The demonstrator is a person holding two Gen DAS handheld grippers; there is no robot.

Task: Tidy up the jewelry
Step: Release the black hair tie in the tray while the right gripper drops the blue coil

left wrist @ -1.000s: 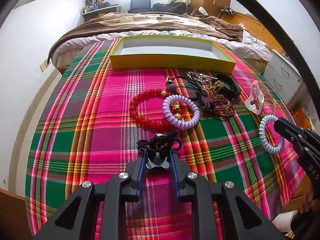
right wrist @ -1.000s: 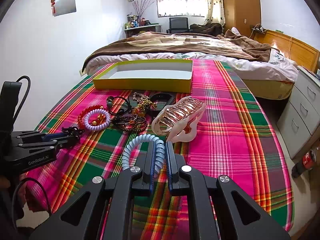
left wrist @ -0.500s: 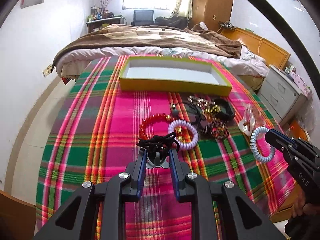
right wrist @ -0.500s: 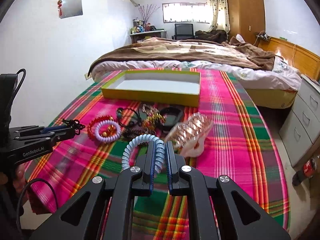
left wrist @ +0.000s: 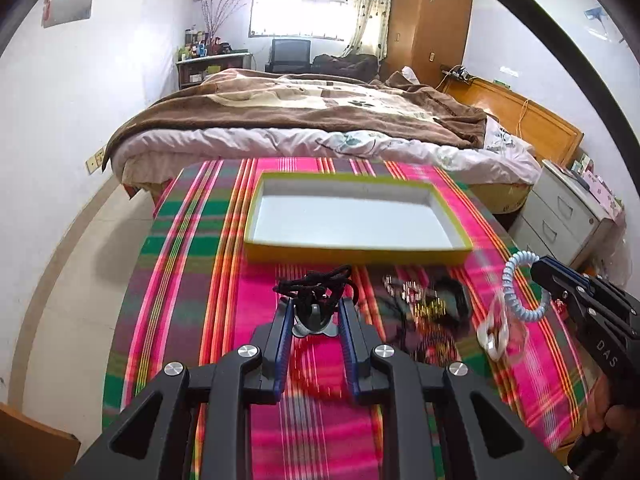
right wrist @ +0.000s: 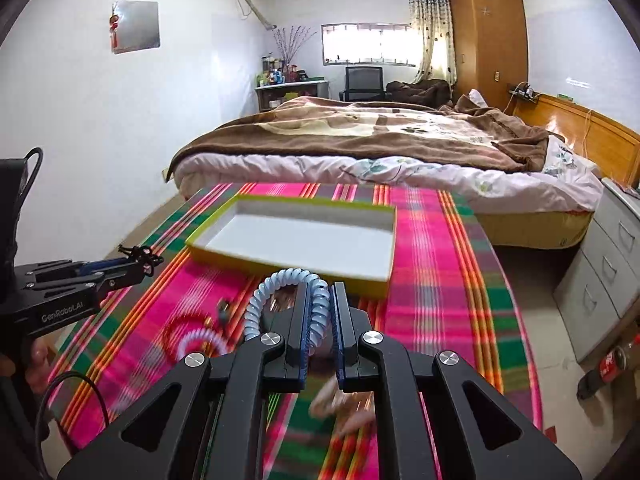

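A shallow yellow box (left wrist: pixel 362 251) with a white inside stands open on the plaid cloth, also in the right wrist view (right wrist: pixel 280 263). My left gripper (left wrist: pixel 314 310) is shut on a black corded necklace with a grey pendant (left wrist: pixel 314 286), held above the cloth just before the box. My right gripper (right wrist: pixel 320 300) is shut on a pale blue spiral hair tie (right wrist: pixel 280 284), held in the air; it shows at the right of the left wrist view (left wrist: pixel 520 292). Blurred jewelry (left wrist: pixel 428 304) and a clear hair claw (left wrist: pixel 498 330) lie on the cloth below.
The plaid-covered table (left wrist: pixel 184 280) ends near a bed (left wrist: pixel 304 120) behind the box. White drawers (left wrist: pixel 564 216) stand at the right. A red bead bracelet and a lilac spiral tie (right wrist: pixel 196 340) lie blurred at the left.
Both grippers have risen and moved forward toward the yellow box, each carrying its item. The jewelry pile now lies lower and closer beneath them.
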